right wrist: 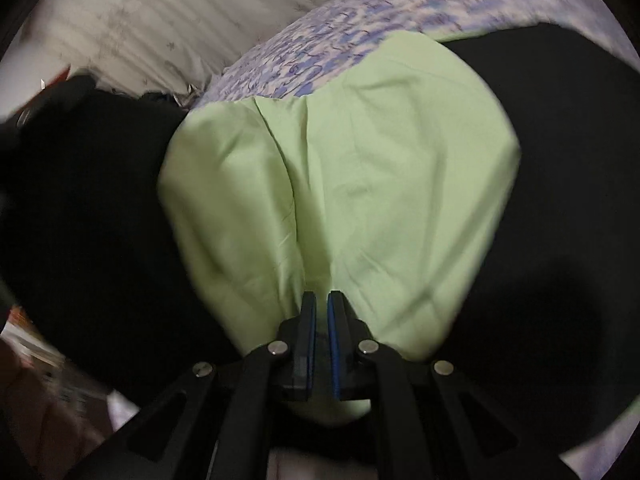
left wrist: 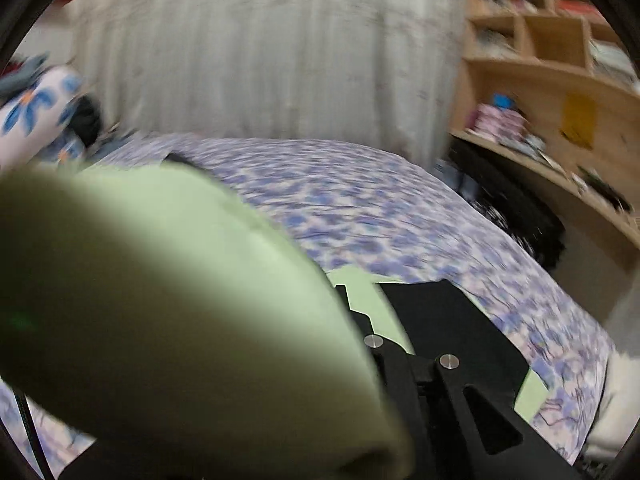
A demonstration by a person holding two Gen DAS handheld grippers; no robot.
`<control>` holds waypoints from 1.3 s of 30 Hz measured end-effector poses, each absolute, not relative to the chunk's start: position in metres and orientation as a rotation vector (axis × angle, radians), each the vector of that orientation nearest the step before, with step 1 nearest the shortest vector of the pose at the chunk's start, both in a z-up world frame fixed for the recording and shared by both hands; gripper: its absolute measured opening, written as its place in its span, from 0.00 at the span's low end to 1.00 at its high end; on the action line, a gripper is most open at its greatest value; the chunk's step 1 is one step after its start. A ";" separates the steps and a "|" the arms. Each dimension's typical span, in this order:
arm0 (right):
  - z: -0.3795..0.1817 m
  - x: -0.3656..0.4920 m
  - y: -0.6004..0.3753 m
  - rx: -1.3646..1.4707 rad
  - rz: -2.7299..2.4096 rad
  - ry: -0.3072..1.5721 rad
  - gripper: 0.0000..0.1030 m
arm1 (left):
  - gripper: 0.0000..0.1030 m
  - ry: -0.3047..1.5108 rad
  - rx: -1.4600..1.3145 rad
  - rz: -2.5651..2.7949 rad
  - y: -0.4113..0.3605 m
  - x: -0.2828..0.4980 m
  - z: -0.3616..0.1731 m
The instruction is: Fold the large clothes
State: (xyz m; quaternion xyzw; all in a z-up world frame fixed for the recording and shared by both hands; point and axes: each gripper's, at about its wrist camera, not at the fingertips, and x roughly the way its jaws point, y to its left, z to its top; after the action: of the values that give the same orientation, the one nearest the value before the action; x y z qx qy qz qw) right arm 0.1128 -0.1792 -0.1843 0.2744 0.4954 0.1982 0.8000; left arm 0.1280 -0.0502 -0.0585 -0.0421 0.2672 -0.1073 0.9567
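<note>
Floral cushion (left wrist: 36, 108): far left of the left wrist view, white with blue flowers, blurred, beyond the bed's far edge.
Pale green garment (left wrist: 160, 300): draped thick over the left side of the left wrist view, hiding one finger; in the right wrist view spread wide and creased over the bedspread, bunched toward the jaws.
Left gripper (left wrist: 362, 320): jaws closed on the pale green garment, fabric running between the black fingers and out past them.
Curtain (left wrist: 272, 48): pale, pleated, hanging behind the bed.
Bedspread (left wrist: 380, 216): purple and white print, covering the bed under the garment.
Wooden shelves (left wrist: 560, 64): far right, cubbies holding blurred books and small items.
Black cloth (right wrist: 80, 220): dark masses left and right of the green garment in the right wrist view; what exactly, cannot tell.
Right gripper (right wrist: 322, 304): blue-padded jaws nearly together, pinching a fold of the green garment.
</note>
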 end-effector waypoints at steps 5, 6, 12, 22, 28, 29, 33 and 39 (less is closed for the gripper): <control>-0.157 0.067 -0.275 0.659 0.220 0.966 0.06 | 0.06 0.599 0.009 -0.368 -0.134 0.134 -0.065; -0.150 0.057 -0.300 0.651 0.138 0.928 0.06 | 0.06 0.617 0.021 -0.390 -0.147 0.136 -0.071; -0.139 0.025 -0.397 0.659 -0.160 0.817 0.06 | 0.09 0.793 0.185 -0.467 -0.232 0.137 -0.142; -0.152 0.025 -0.407 0.728 -0.152 0.828 0.06 | 0.09 0.793 0.214 -0.479 -0.245 0.132 -0.151; -0.143 0.027 -0.403 0.674 -0.120 0.852 0.06 | 0.38 0.866 0.224 -0.509 -0.241 0.127 -0.159; -0.141 0.026 -0.402 0.667 -0.118 0.852 0.06 | 0.56 0.865 0.225 -0.525 -0.238 0.121 -0.156; -0.129 0.028 -0.405 0.652 -0.098 0.850 0.07 | 0.85 0.859 0.173 -0.572 -0.220 0.099 -0.142; -0.096 0.030 -0.399 0.597 -0.031 0.778 0.44 | 0.85 0.895 0.018 -0.509 -0.160 0.094 -0.125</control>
State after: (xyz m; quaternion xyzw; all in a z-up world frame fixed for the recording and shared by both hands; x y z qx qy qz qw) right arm 0.0296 -0.3988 -0.0956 0.2865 0.3738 -0.0148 0.8820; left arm 0.0940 -0.1597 -0.1246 0.0088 0.4279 -0.2433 0.8704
